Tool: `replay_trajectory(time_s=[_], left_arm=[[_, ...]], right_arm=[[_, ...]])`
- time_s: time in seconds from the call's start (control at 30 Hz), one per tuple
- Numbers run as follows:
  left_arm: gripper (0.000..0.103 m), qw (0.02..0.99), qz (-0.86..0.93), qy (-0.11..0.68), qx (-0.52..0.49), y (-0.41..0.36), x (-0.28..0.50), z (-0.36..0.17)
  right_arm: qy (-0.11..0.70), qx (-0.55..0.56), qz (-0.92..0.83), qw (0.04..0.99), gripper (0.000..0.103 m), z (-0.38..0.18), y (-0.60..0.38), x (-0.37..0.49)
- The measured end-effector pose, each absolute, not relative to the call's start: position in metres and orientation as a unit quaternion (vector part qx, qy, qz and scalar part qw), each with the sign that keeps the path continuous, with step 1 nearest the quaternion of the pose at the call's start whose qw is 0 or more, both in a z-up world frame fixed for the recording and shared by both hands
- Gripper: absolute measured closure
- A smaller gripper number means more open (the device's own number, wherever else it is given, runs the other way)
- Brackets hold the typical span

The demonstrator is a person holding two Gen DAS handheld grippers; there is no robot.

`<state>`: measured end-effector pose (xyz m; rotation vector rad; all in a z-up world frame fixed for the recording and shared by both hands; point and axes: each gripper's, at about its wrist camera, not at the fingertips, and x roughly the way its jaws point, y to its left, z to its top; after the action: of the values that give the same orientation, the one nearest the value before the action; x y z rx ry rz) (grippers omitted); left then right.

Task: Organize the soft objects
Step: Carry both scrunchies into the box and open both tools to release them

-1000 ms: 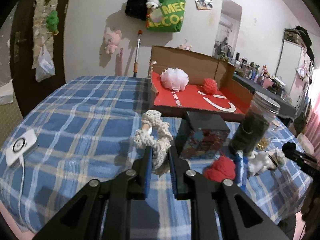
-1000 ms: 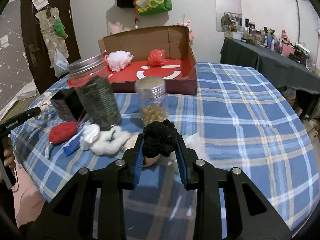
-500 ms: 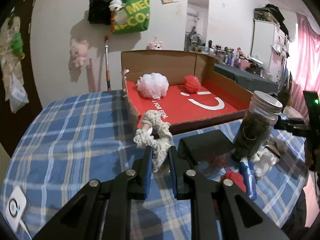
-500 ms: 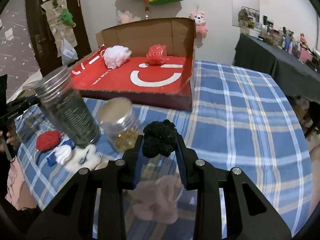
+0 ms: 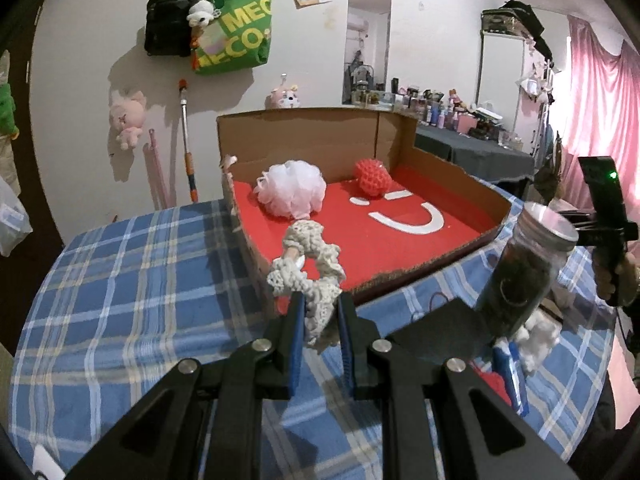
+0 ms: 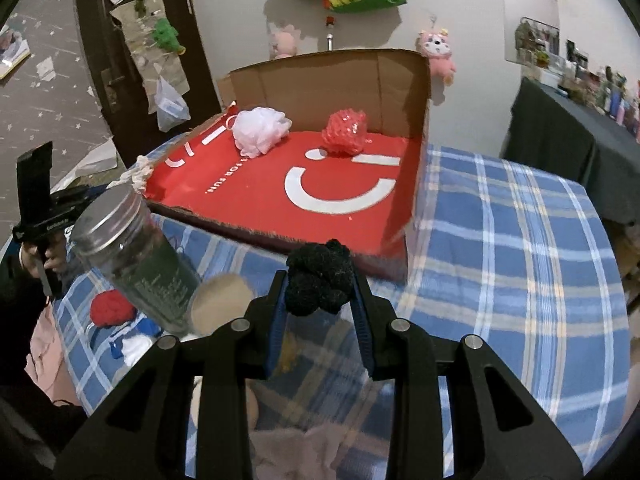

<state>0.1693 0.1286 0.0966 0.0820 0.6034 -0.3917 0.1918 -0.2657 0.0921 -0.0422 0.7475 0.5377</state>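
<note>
- Cardboard box [image 5: 320, 136]: shallow, glossy red floor, brown corrugated walls, on plaid cloth [image 5: 120, 280].
- White mesh pouf [image 5: 292, 192], red netted ball [image 5: 373, 179]: inside box.
- Cream crocheted scrunchie [image 5: 312, 276]: pinched by left gripper [image 5: 319, 312].
- Black fuzzy scrunchie [image 6: 320, 276]: pinched by right gripper [image 6: 320, 292].

Two wrist fisheyes, close above the checked table [image 5: 120, 280], angled downward; both share the red-floored cardboard box [image 5: 400, 240] [image 6: 280, 200].

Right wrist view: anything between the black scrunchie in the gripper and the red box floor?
Only the box's low torn front edge. Beyond it the red floor is bare up to the white pouf and red pouf, as the right wrist view shows.
</note>
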Motion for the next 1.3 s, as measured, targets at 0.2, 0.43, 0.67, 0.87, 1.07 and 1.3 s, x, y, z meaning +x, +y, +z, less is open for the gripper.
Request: replay_trajectory(time_s=[0.2, 0.43, 0.67, 0.87, 1.07, 1.3], left_arm=[[0.086, 0.932, -0.215, 0.29, 0.033, 0.125, 0.185, 0.105], [0.086, 0.925, -0.232, 0.3, 0.031, 0.105, 0.211, 0.115], [0.086, 0.912, -0.203, 0.352, 0.064, 0.073, 0.25, 0.113], [0.085, 0.9, -0.159, 0.396, 0.087, 0.06, 0.276, 0.1], [0.085, 0.889, -0.143, 0.426, 0.085, 0.059, 0.297, 0.085], [0.081, 0.882, -0.139, 0.441, 0.088, 0.058, 0.308, 0.075]], right_arm=[[0.365, -0.033, 0.278, 0.888, 0.074, 0.096, -0.254, 0.211], [0.375, -0.043, 0.28, 0.883, 0.074, 0.103, -0.236, 0.244], [0.42, -0.069, 0.229, 0.876, 0.074, 0.101, -0.215, 0.287], [0.456, -0.121, 0.18, 0.863, 0.074, 0.084, -0.194, 0.313], [0.48, -0.143, 0.158, 0.851, 0.074, 0.076, -0.183, 0.329], [0.493, -0.187, 0.144, 0.837, 0.074, 0.063, -0.17, 0.336]])
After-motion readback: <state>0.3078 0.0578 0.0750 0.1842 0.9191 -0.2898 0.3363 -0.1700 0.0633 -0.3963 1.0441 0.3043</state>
